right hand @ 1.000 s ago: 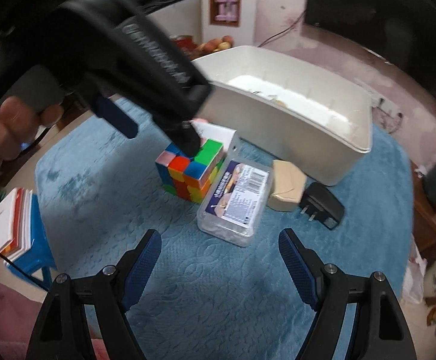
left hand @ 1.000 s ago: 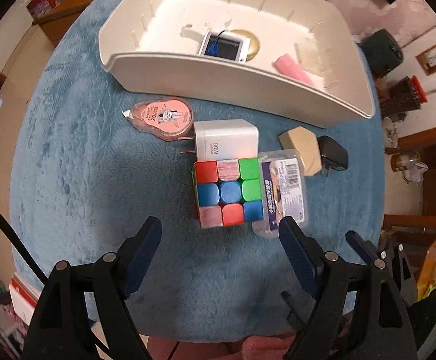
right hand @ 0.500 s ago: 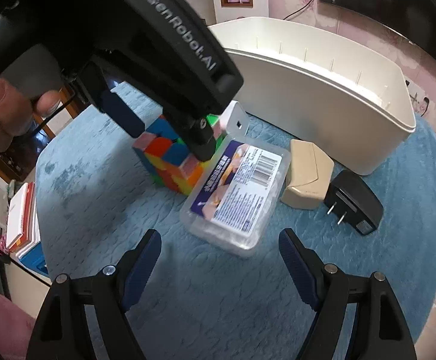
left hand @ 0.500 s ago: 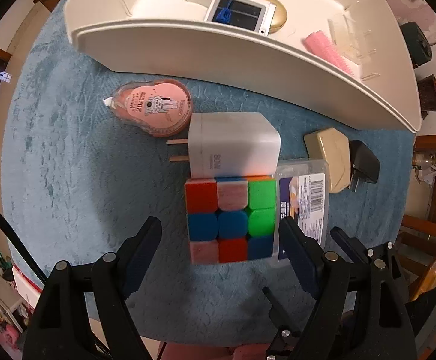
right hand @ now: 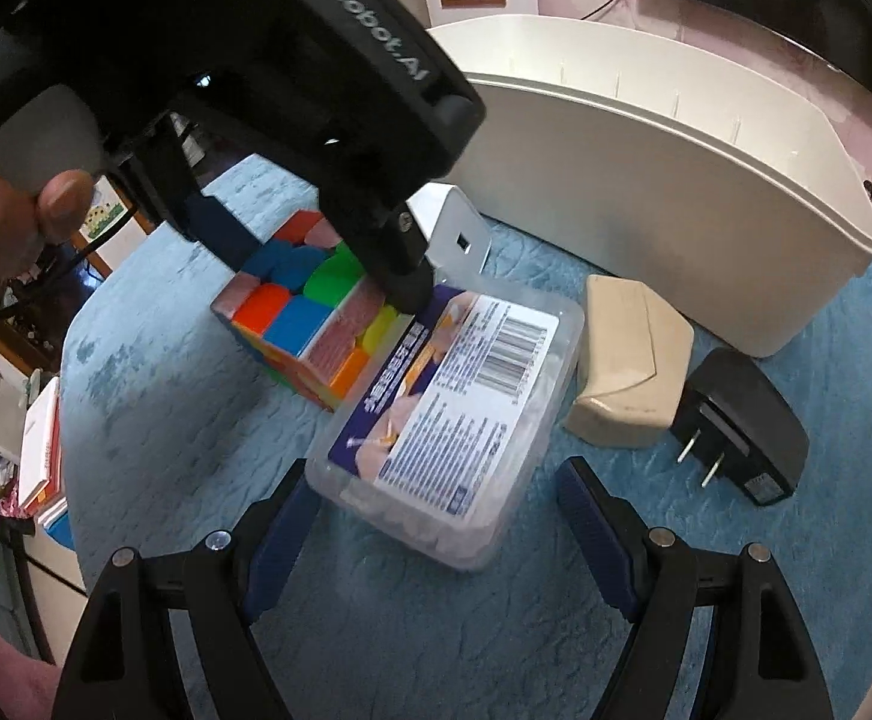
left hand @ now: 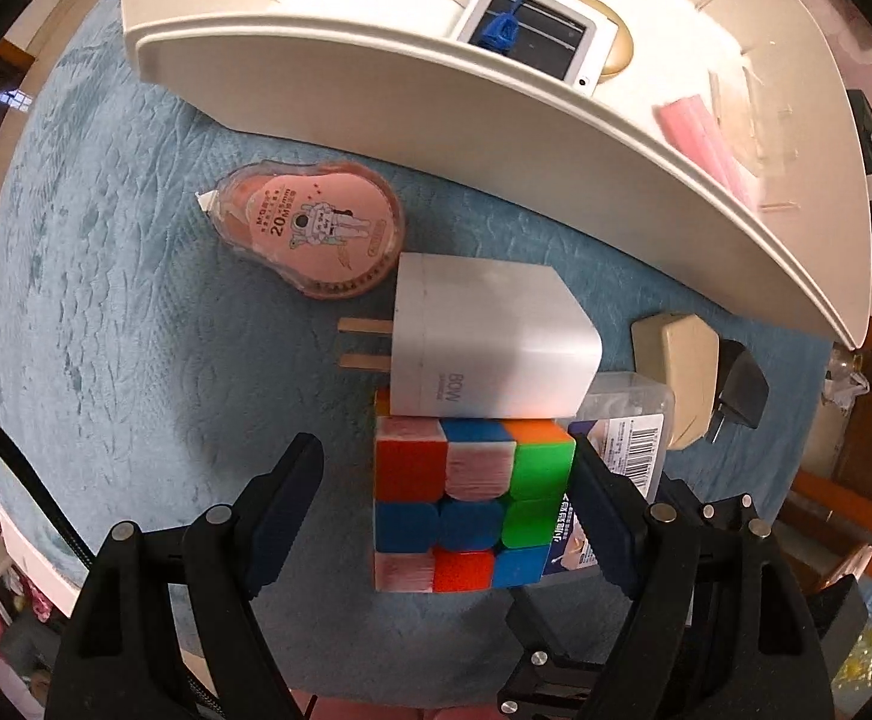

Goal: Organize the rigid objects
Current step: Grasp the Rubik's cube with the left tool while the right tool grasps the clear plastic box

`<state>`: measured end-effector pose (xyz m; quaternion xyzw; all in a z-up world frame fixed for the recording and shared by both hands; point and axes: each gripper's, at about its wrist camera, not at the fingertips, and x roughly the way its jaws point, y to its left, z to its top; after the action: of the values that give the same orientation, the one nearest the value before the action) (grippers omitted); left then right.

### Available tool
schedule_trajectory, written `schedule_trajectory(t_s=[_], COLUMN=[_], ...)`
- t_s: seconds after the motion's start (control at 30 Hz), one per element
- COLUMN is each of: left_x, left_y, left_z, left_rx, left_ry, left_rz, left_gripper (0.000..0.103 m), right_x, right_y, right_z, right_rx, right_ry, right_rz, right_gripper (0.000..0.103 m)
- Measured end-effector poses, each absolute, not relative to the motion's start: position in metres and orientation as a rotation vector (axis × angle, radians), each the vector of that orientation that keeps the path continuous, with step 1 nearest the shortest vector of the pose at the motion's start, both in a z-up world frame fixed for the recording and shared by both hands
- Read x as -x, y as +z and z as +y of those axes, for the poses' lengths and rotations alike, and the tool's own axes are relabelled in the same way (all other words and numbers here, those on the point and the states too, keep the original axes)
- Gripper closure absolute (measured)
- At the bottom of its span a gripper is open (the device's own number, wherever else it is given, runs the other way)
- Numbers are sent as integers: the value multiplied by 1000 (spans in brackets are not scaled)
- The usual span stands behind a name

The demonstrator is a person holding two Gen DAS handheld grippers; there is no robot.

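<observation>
Two grippers work over the blue cloth. At lower centre of its own view, the left gripper straddles the colour cube, jaws wide, right pad close against it, left pad clear. Lower centre in the other view, the right gripper spreads around the clear plastic box, not pressing. A white bin sits upper right.
</observation>
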<state>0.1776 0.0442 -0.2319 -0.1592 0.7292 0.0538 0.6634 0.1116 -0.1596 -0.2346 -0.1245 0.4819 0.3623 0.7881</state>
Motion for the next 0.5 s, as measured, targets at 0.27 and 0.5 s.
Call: schedule_trajectory(t_s=[0.27, 0.5], left_x=[-176, -180], left_y=[-224, -222], left_z=[50, 46], left_rx=[417, 400], left_ry=[79, 75], left_rz=[1634, 1643], left_gripper=[38, 39], right_x=[-117, -115], right_y=[-235, -239], right_z=[-149, -132], right_rx=[267, 297], right_ry=[756, 726], right_rz=[1008, 992], right_gripper=[19, 19])
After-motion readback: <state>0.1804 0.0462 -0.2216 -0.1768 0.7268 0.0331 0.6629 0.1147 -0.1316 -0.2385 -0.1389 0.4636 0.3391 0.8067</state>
